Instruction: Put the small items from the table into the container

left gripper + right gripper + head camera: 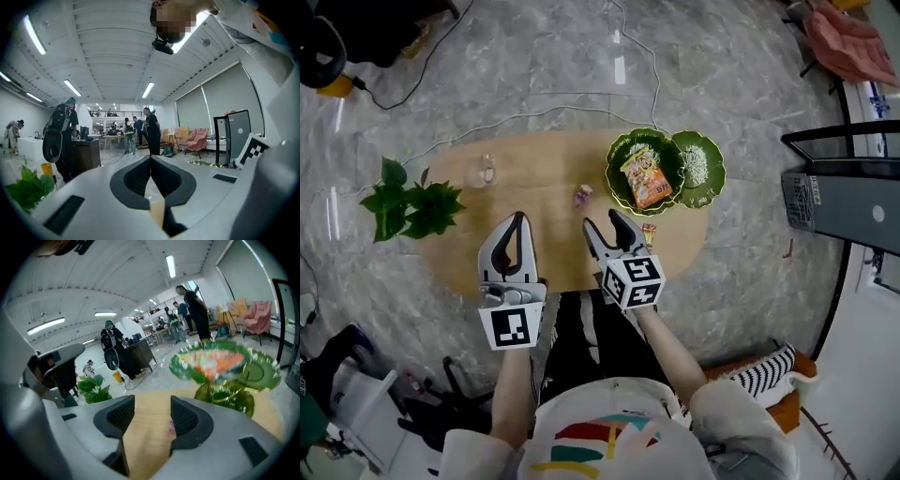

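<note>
small items, head view: a pink-wrapped sweet (582, 195) lies on the table (544, 155) just left of the green container (620, 153). a second small packet (649, 232) lies just on the near side of the container. an orange snack bag (646, 180) sits inside it. my left gripper (519, 217) and right gripper (603, 223) are on the near side of the container.

left gripper view: jaws closed tip to tip, nothing between.

right gripper view: jaws wide apart, gripping nothing. bare table between them, a pink speck (171, 426) at the right jaw's inner edge, too small to identify. container (183, 367) beyond, blurred.
</note>
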`<control>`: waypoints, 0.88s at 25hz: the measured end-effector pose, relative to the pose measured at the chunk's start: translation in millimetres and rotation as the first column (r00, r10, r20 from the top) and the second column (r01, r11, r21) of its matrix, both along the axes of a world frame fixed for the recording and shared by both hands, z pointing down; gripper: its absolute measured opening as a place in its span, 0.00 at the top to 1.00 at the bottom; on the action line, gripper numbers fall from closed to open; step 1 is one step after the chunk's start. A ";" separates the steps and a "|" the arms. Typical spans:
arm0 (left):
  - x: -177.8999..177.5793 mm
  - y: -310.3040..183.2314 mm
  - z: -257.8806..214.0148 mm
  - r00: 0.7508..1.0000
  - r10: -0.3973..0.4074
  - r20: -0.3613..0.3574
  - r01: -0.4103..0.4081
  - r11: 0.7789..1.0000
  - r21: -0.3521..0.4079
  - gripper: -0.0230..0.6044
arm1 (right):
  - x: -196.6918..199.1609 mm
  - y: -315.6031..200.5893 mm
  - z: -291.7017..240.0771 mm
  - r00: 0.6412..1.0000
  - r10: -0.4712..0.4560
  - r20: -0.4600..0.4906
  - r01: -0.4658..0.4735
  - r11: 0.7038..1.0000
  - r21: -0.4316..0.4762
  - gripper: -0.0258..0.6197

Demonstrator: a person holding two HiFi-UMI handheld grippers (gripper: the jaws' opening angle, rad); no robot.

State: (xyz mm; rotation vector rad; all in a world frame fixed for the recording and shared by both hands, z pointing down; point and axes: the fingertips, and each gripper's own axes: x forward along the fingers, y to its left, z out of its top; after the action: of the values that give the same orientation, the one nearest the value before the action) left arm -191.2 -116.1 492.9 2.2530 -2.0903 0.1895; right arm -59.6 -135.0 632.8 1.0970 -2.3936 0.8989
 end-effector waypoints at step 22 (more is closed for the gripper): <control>-39.5 11.6 91.5 0.996 -0.084 -0.022 0.082 0.995 -0.060 0.95 | -39.0 -28.5 129.8 0.993 0.081 -0.086 -0.097 0.976 -0.196 0.70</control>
State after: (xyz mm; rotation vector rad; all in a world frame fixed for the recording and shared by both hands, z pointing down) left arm -230.7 -104.5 584.4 2.1203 -2.1317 0.2158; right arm -98.6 -163.6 762.6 1.1459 -2.1523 1.0802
